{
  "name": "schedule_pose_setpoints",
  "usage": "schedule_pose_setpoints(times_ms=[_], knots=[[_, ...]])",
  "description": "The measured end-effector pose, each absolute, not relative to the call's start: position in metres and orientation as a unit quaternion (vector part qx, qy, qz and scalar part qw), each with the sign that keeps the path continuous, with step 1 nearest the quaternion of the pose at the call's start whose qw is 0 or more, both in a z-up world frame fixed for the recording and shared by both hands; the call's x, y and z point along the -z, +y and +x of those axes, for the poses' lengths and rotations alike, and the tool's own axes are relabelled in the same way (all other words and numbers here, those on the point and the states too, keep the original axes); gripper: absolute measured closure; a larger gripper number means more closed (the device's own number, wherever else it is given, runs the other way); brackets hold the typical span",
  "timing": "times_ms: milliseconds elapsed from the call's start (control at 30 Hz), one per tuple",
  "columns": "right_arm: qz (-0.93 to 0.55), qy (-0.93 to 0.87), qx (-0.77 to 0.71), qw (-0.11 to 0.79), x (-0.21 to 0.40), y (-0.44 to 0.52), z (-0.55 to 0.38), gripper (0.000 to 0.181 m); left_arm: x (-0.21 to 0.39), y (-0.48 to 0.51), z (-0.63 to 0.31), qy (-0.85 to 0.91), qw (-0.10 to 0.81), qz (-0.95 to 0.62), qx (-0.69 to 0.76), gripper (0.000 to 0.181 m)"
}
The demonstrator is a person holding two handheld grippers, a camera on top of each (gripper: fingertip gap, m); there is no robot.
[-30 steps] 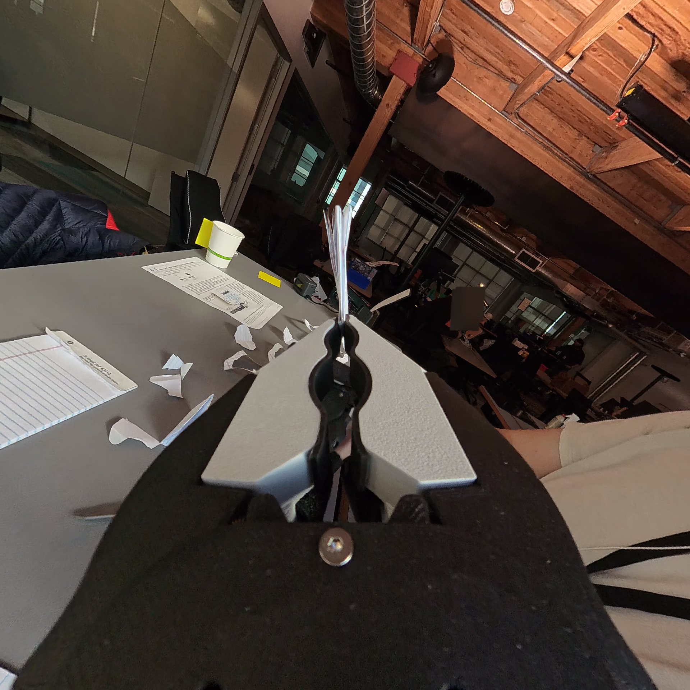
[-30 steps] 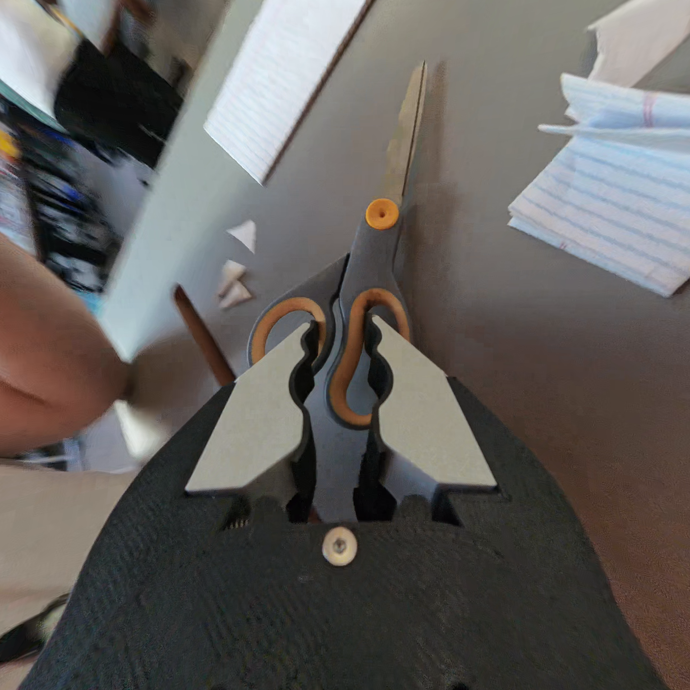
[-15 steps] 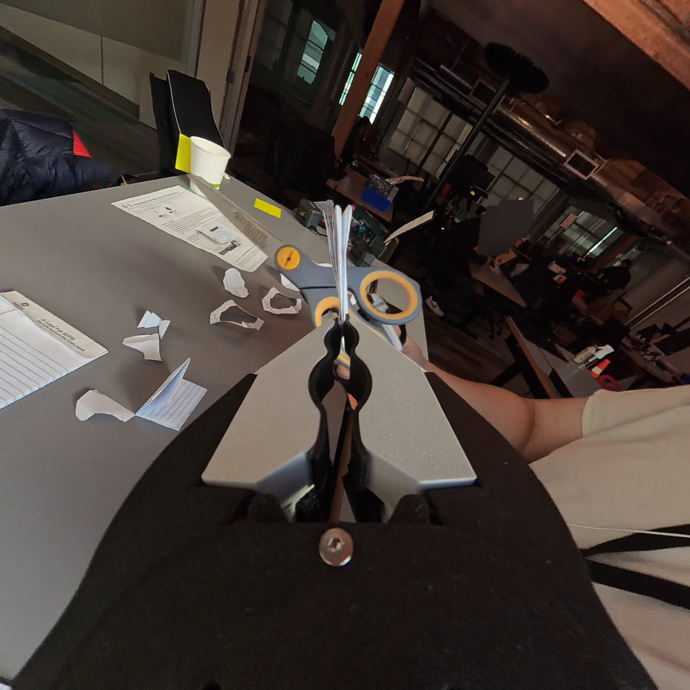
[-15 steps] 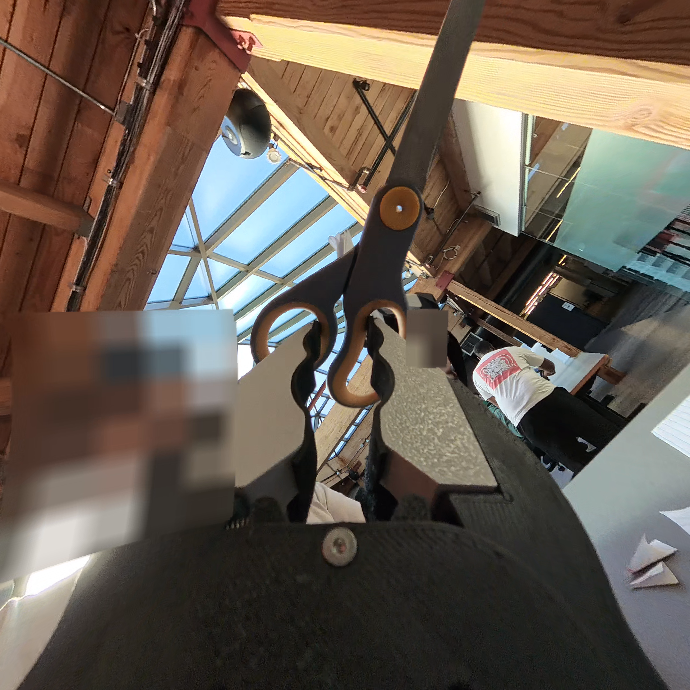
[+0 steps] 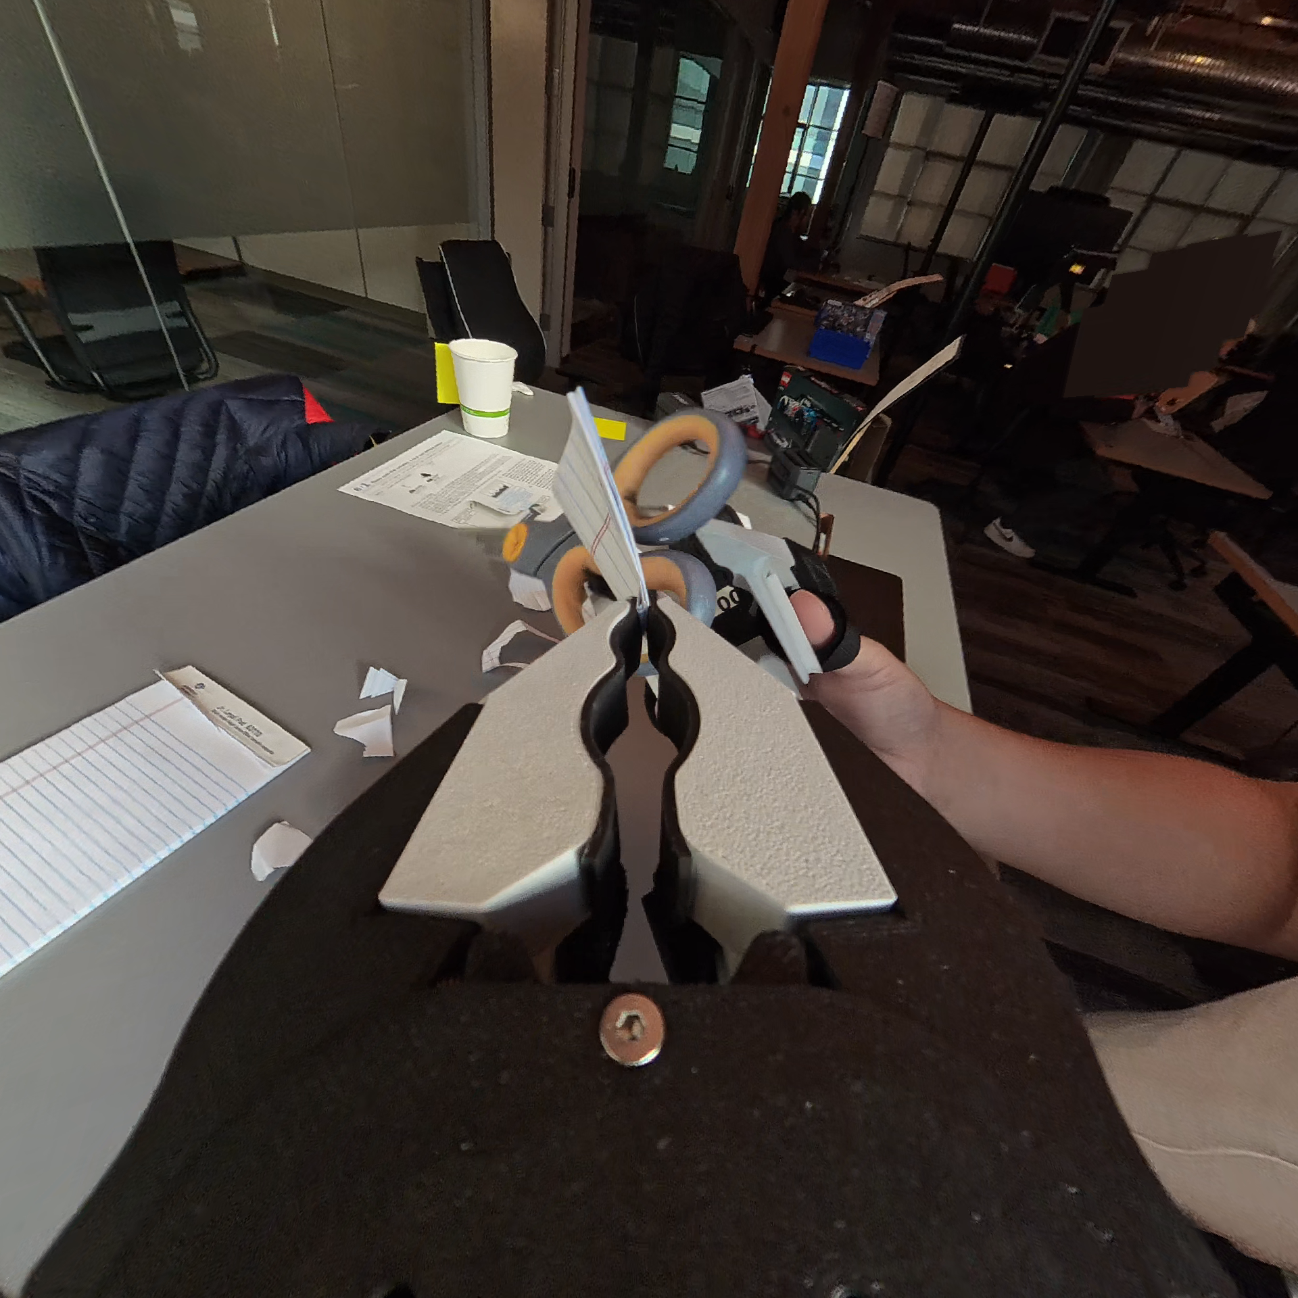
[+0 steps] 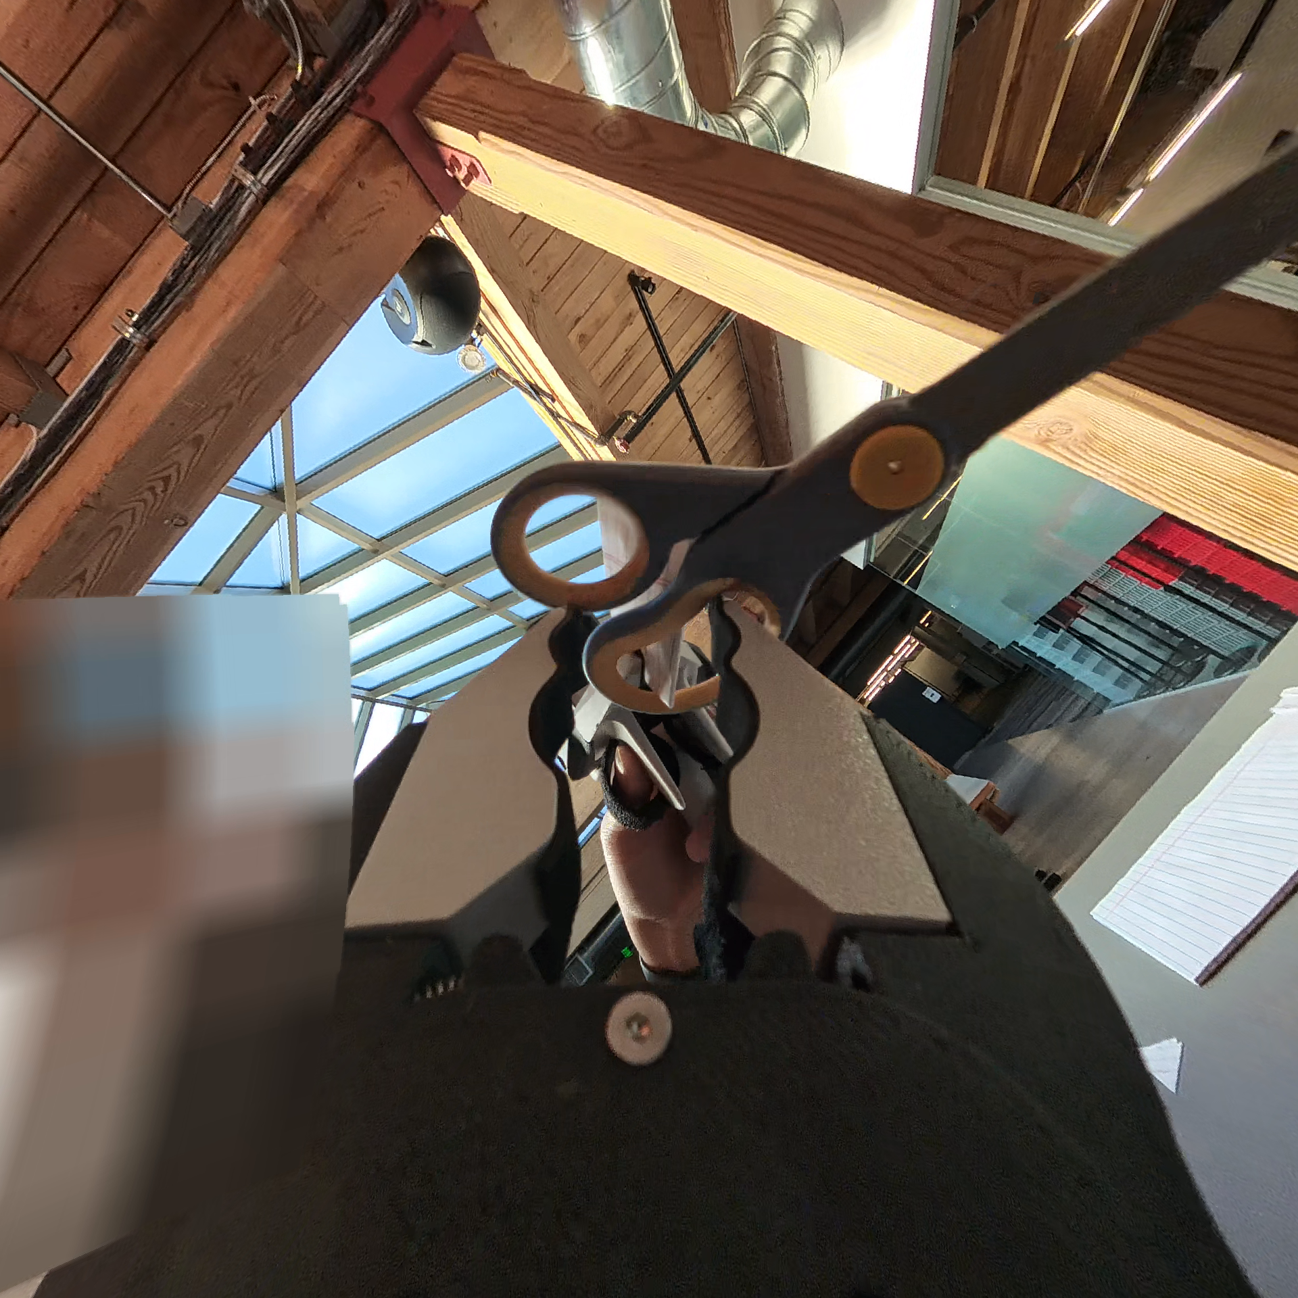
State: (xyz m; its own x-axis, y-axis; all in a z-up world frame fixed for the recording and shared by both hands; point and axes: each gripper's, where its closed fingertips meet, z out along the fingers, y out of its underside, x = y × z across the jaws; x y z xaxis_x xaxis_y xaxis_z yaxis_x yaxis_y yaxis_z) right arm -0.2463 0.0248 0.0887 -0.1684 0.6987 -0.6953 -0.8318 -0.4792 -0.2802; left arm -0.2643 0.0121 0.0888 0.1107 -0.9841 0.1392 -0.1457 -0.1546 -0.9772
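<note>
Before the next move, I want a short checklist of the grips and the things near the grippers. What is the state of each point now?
1. Left gripper shut on folded lined paper: ok.
2. Right gripper has the scissors by the lower handle loop: ok.
3. Firmness of that scissors grip: cannot tell.
4. Scissor blades closed: ok.
5. Paper apart from the blades: ok; it sits beside the handle loops.
6. Grey table has paper scraps and a notepad: ok.

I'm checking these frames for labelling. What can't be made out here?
- Scissor blade tips: right wrist view, grey-and-orange scissors run off the edge.
- Scissor blades: left wrist view, behind the folded lined paper.
- Left side of the right wrist view: mosaic patch.
- Right gripper hold: lower handle loop between fingers, contact unclear.
</note>
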Motion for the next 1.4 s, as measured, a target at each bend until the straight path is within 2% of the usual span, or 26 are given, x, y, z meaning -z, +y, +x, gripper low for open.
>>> schedule_pose_setpoints(times_ms=[167,367,533,733,867,1000,1167,1267,1400], knots=[[-0.363,0.083,-0.802,0.467,-0.096,0.022,-0.257,0.149,-0.093,0.007,-0.260,0.500,0.511,-0.573,0.401,0.181],[-0.318,0.101,-0.836,0.437,-0.098,0.021,-0.256,0.154,-0.095,0.003,-0.261,0.497,0.507,-0.569,0.415,0.181],[-0.340,0.053,-0.814,0.468,-0.113,0.013,-0.258,0.153,-0.108,-0.003,-0.263,0.479,0.517,-0.550,0.448,0.181],[-0.445,-0.078,-0.702,0.551,-0.122,-0.002,-0.265,0.166,-0.123,-0.005,-0.273,0.450,0.489,-0.529,0.528,0.181],[-0.515,-0.108,-0.635,0.566,-0.113,-0.002,-0.266,0.166,-0.115,-0.007,-0.272,0.445,0.433,-0.524,0.583,0.181],[-0.530,-0.112,-0.595,0.594,-0.105,-0.003,-0.263,0.164,-0.107,-0.009,-0.268,0.448,0.437,-0.523,0.579,0.181],[-0.580,-0.188,-0.471,0.637,-0.103,-0.007,-0.262,0.164,-0.108,-0.012,-0.265,0.441,0.439,-0.499,0.604,0.181],[-0.590,-0.222,-0.443,0.637,-0.112,-0.013,-0.266,0.159,-0.117,-0.017,-0.265,0.423,0.463,-0.475,0.617,0.181],[-0.599,-0.279,-0.377,0.649,-0.121,-0.023,-0.275,0.140,-0.128,-0.024,-0.267,0.417,0.508,-0.437,0.614,0.181]])
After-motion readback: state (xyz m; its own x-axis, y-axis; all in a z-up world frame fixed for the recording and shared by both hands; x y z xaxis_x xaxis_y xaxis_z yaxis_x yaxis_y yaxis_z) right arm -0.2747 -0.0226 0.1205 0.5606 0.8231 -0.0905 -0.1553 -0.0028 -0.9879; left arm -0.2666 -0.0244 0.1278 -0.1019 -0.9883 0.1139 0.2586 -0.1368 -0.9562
